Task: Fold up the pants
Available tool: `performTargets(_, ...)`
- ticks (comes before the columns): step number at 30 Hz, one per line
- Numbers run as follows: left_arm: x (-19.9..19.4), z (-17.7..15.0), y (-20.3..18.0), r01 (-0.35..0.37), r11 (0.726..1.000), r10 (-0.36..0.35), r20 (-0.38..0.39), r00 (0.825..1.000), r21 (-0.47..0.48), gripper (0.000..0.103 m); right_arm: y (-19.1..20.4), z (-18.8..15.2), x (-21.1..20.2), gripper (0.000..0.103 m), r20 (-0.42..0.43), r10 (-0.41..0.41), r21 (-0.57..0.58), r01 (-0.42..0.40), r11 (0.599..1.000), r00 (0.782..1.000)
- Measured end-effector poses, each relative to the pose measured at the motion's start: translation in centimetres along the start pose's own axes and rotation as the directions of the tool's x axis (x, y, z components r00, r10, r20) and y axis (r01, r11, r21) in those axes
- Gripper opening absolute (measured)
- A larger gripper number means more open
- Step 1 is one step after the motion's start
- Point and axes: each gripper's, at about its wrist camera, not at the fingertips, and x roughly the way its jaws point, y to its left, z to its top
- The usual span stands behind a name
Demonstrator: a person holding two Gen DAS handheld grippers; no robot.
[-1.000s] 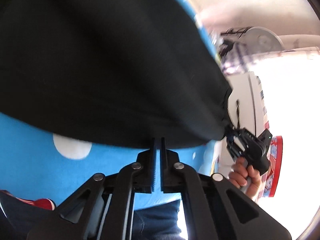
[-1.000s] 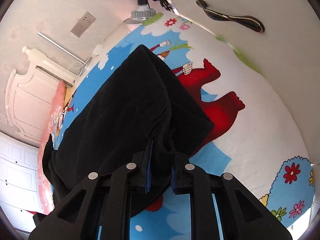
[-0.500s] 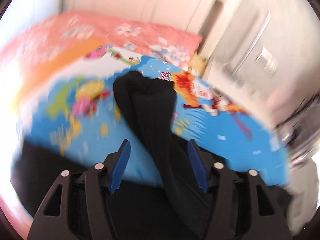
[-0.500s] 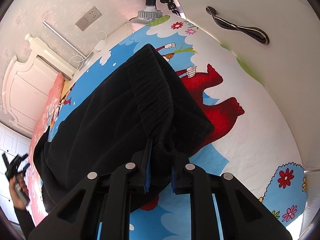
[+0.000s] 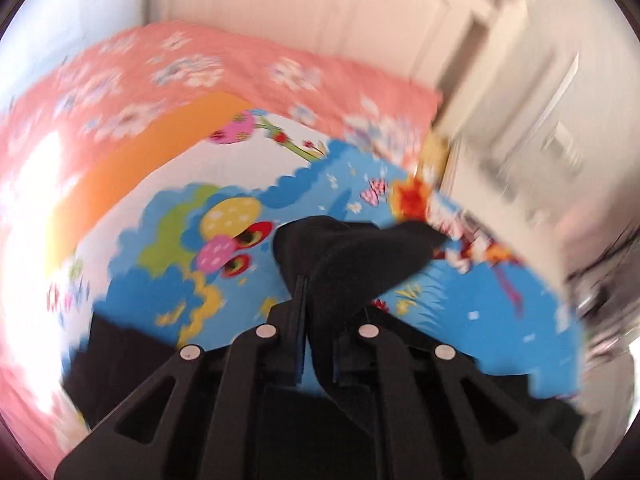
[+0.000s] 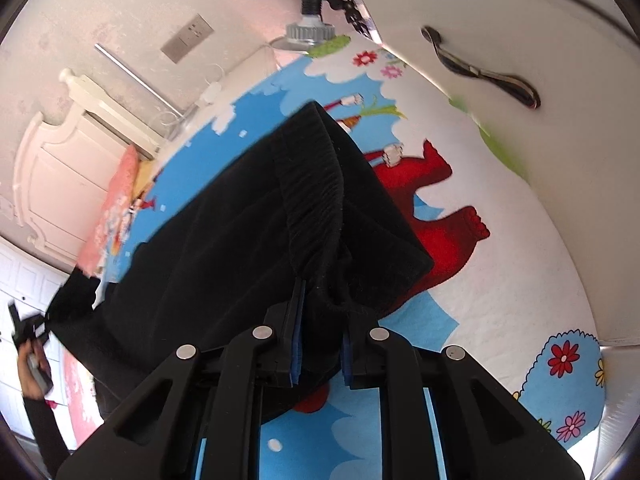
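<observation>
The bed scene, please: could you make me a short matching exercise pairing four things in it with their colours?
Things:
1. pants
2. pillow
3. headboard
4. dinosaur print

Colours:
A. red
B. white
C. black
D. pink with flowers

Pairs: 1-C, 2-D, 3-B, 4-A

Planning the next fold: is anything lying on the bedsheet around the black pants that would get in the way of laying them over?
Nothing visible does. Both tongs, left and right, are shut on the black pants. The cartoon bedsheet around them is bare; the pink pillow lies farther up by the headboard.
</observation>
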Motion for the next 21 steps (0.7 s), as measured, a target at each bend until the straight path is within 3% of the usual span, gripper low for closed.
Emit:
performTargets(2,-3.6,-3.4,4.4,0.047,0.993,-0.043,0.04,0.998,-0.104,0.009,0.5,0.0,-0.9,0.014,0.017,0.01,-0.02,-0.01,1.0,1.0)
performTargets(4,-4.8,-9.4,9.8,0.091,0.964,-0.085,0.033,0.996,-0.251,0.008,0.5,0.0,-0.6,0.014,0.017,-0.007,-0.034,0.007,0.999,1.0)
performTargets(8,-1.0,-18.2,15.9,0.065,0.907,-0.113,-0.091,0.989,-0.417,0.013,-0.6,-0.3,1.7,0.014,-0.034,-0.063,-0.037,0.061,0.997,0.997)
performTargets(9,-0.8,-19.7,16.8,0.095,0.897,-0.137,-0.066,0.988,-0.432,0.019,-0.7,-0.4,1.7,0.015,-0.033,-0.069,-0.043,0.067,0.997,0.997)
performTargets(10,-1.2,-19.9,16.7,0.11,0.906,-0.138,-0.039,0.99,-0.409,0.029,-0.6,-0.5,1.6,0.015,-0.027,-0.082,-0.046,0.08,0.996,0.996)
performTargets(12,-2.5,-19.0,14.8,-0.012,0.965,0.007,-0.019,1.0,-0.263,0.042,-0.3,-0.5,1.5,0.019,-0.017,-0.097,-0.062,0.096,0.993,0.995)
performTargets(13,-3.1,-18.4,13.5,-0.053,0.98,0.055,0.006,0.998,-0.19,0.047,-0.3,-0.5,1.6,0.019,-0.011,-0.098,-0.061,0.097,0.993,0.995)
performTargets(15,-4.2,-17.5,10.4,-0.132,0.991,0.134,0.058,0.989,-0.031,0.056,-0.3,-0.8,1.8,0.024,-0.002,-0.102,-0.055,0.101,0.993,0.995)
performTargets(17,-4.1,-17.1,7.4,-0.206,0.972,0.197,0.084,0.977,0.113,0.062,-0.3,-0.9,1.9,0.026,0.004,-0.113,-0.058,0.113,0.992,0.994)
performTargets(19,-3.1,-17.6,3.8,-0.337,0.891,0.312,0.129,0.941,0.306,0.064,0.0,-0.9,2.0,0.026,0.009,-0.128,-0.076,0.128,0.989,0.992)
performTargets(20,-2.1,-17.8,2.6,-0.416,0.825,0.383,0.162,0.909,0.382,0.064,0.2,-0.8,2.1,0.026,0.009,-0.134,-0.086,0.134,0.987,0.991)
performTargets(21,-1.0,-18.5,1.4,-0.521,0.722,0.47,0.23,0.852,0.456,0.064,0.3,-0.7,2.1,0.026,0.01,-0.139,-0.096,0.139,0.986,0.99)
